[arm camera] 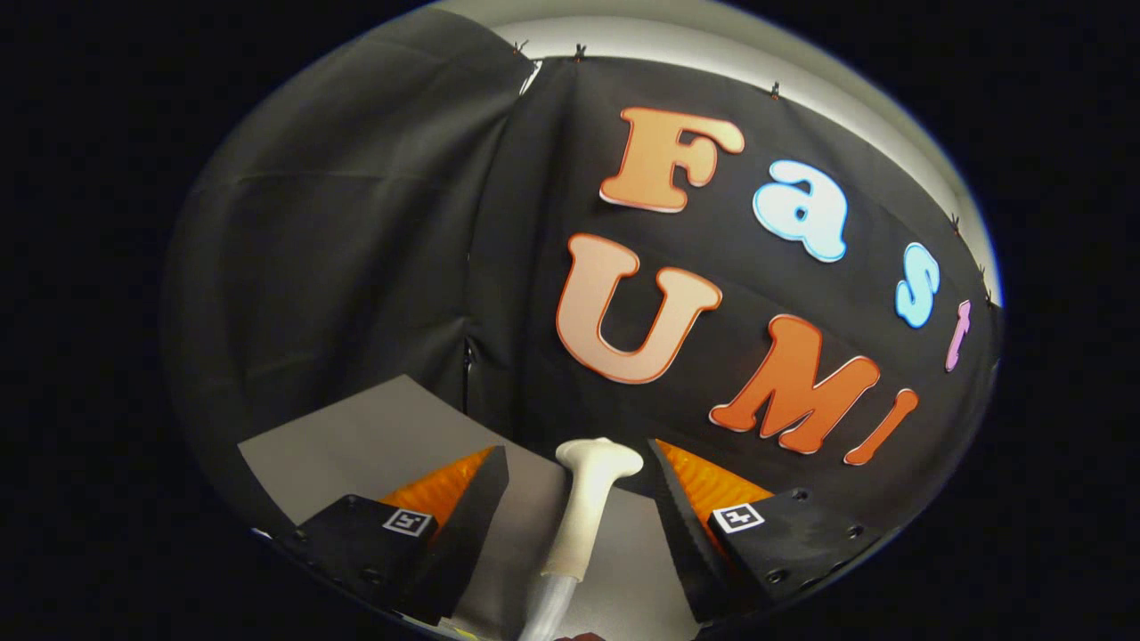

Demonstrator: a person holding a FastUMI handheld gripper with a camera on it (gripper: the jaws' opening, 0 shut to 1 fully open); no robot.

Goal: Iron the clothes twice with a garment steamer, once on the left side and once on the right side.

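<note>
Gripper view, looking forward along the two fingers: the garment steamer (pixel 588 507) stands between them, a pale handle with a flared head at its far end and a translucent hose running off its near end. The hand-held gripper (pixel 577 499) has its fingers spread apart, with open gaps on both sides of the steamer handle; neither finger touches it. Beneath the steamer lies the grey worktop (pixel 374 436), and beyond the steamer head hangs the booth's black cloth wall (pixel 356 223). No garment can be made out around the steamer from this angle.

Judgement: the step in hand is the pick-up of the steamer, so no ironing pass looks to have been made yet (both the left and the right pass are still to come).

Notes for doing the grasp well:
- Centre the handle between the fingers before closing; it sits slightly nearer the left finger than the right one, so a small sideways correction would help.
- Close on the straight part of the handle, behind the flared head and ahead of the hose joint, so the grip does not slip onto the soft hose.
- Keep the handle's long axis in line with the fingers, so the head faces forward for the passes.
- Risk: the hose may drag and twist the handle once it is lifted.
</note>
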